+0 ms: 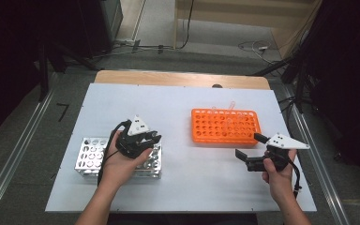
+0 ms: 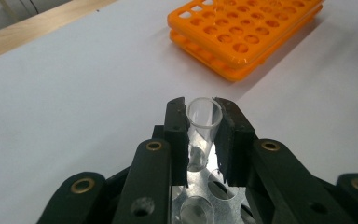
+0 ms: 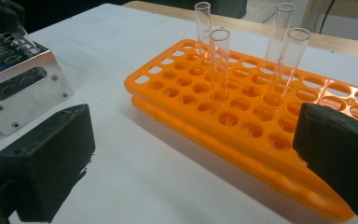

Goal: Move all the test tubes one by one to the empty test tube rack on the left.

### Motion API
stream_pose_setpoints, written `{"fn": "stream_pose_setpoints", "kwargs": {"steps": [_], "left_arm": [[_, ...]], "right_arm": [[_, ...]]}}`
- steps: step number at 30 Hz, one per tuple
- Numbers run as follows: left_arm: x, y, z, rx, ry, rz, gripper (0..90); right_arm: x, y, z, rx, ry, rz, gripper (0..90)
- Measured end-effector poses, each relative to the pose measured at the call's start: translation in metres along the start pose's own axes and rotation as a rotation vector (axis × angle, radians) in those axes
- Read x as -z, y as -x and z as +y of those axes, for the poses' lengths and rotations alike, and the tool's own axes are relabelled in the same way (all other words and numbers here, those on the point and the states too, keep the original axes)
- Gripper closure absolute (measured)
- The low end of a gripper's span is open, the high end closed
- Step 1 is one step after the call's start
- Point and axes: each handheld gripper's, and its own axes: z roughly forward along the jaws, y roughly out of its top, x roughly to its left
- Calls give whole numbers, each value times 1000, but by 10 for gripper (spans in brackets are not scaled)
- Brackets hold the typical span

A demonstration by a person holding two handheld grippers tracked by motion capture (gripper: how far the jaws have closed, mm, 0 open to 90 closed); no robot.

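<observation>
My left gripper [image 1: 153, 137] hovers over the right end of a silver metal tube rack [image 1: 90, 157] and is shut on a clear glass test tube [image 2: 203, 133]. The tube stands nearly upright between the pads, with its lower end over the metal rack's holes [image 2: 216, 186]. An orange plastic rack [image 1: 225, 125] lies right of centre, and several clear tubes [image 3: 219, 63] stand in its far rows. My right gripper [image 1: 251, 146] is held just in front of the orange rack's right end, open, with nothing between its jaws.
Both racks rest on a white table top [image 1: 183, 183] laid over a wooden table [image 1: 178, 78]. In the right gripper view the metal rack's end wall [image 3: 25, 86] shows at the left. Another tube sits in the metal rack [image 2: 196, 210]. Bare white surface separates the two racks.
</observation>
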Motion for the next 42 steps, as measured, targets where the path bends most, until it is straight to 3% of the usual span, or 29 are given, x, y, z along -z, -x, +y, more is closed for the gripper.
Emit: {"fn": "stream_pose_setpoints", "kwargs": {"steps": [5, 10, 15, 18, 22, 24, 32, 42], "left_arm": [[-7, -1, -4, 10, -26, -5, 757], [-8, -3, -7, 39, -15, -26, 735], [-3, -4, -7, 67, 31, -25, 603], [1, -3, -7, 89, 69, -27, 460], [8, -5, -9, 127, 128, -56, 296], [12, -5, -10, 139, 153, -69, 255], [21, -2, -17, 153, 193, -119, 13], [28, 4, -21, 144, 238, -152, 0]], "right_arm": [[-1, 0, 0, 2, -5, -5, 0], [-2, 1, -1, 2, -6, -6, 0], [-3, 1, -1, 5, -12, -5, 0], [-4, 1, -1, 5, -14, -4, 0], [-5, 0, 0, 7, -15, 3, 0], [-6, 0, 0, 5, -15, 5, 0], [-8, 6, 2, -10, -11, 4, 0], [-19, 19, 10, -55, -1, -8, 0]]}}
